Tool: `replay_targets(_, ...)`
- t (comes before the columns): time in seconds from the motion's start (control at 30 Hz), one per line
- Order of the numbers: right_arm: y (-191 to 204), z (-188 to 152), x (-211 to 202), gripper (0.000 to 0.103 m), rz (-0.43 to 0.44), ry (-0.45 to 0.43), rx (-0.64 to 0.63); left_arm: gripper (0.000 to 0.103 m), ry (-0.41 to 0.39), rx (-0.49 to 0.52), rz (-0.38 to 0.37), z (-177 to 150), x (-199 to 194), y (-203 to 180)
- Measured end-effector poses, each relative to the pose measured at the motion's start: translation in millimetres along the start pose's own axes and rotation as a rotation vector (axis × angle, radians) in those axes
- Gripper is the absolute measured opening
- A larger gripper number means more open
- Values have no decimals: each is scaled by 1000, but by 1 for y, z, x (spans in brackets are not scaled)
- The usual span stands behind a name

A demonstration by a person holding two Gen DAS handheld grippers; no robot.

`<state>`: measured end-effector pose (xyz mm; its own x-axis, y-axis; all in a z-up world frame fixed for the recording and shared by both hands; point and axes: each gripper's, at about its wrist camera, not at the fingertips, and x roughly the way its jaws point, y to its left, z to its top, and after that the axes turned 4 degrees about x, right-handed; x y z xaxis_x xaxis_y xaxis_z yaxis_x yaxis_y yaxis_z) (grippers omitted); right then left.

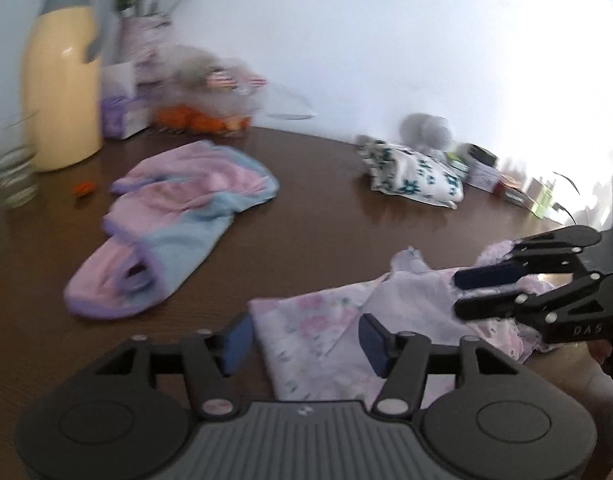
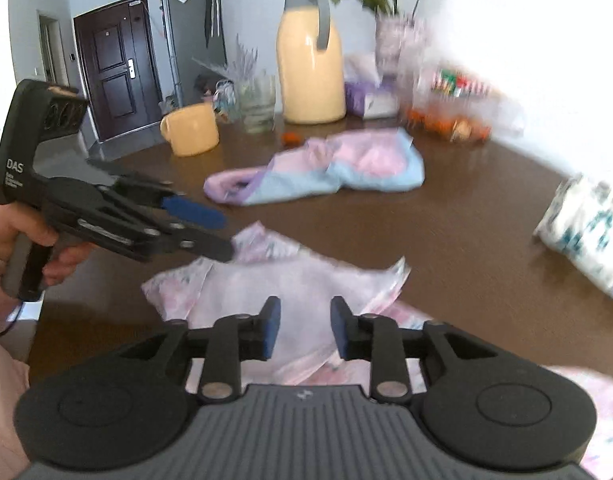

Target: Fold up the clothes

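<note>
Garment (image 2: 282,280): floral, partly folded, flat on table (image 1: 326,208).
Left gripper (image 1: 306,340): fingers released, above edge.
Right gripper (image 2: 305,332): fingers released.
Technique: grip matching corners; align edges.

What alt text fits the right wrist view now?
Right gripper, fingers open, hovers over a pale floral garment on a dark wooden table. The left gripper reaches toward the garment's far edge; a pink-and-blue garment lies behind.

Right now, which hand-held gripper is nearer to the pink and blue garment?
Left. The left hand-held gripper hovers over the floral garment's edge facing the pink and blue garment; the right hand-held gripper is farther back.
</note>
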<state>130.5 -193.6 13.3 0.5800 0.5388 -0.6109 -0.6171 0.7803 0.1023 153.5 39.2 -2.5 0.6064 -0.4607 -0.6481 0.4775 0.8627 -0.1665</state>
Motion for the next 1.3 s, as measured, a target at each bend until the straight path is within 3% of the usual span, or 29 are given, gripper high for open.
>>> replay_targets(0.2, -1, 1, 11, 29, -32, 66, -51, 55, 65, -121, -2, -9, -9, 18)
replay_targets(0.37, -1, -12, 21, 29, -36, 111, -50, 32, 83, -178, -60, -10, -3, 26)
replay_targets(0.43, -1, -17, 23, 29, -39, 123, -47, 17, 96, -204, -81, -8, 3, 29)
replay_targets(0.53, -2, -22, 25, 29, -38, 131, -36, 6, 120, -256, -92, -6, 9, 35)
replay_targets(0.7, -5, -25, 24, 29, -31, 116, -6, 2, 129, -292, -72, -4, 10, 40)
replay_targets(1.03, 13, -13, 41, 29, -9, 121, -19, 0, 5, -182, 2, 15, -31, 36)
replay_targets(1.3, 32, 3, 65, 29, 22, 100, -19, 0, -138, -81, -59, 47, -71, 11)
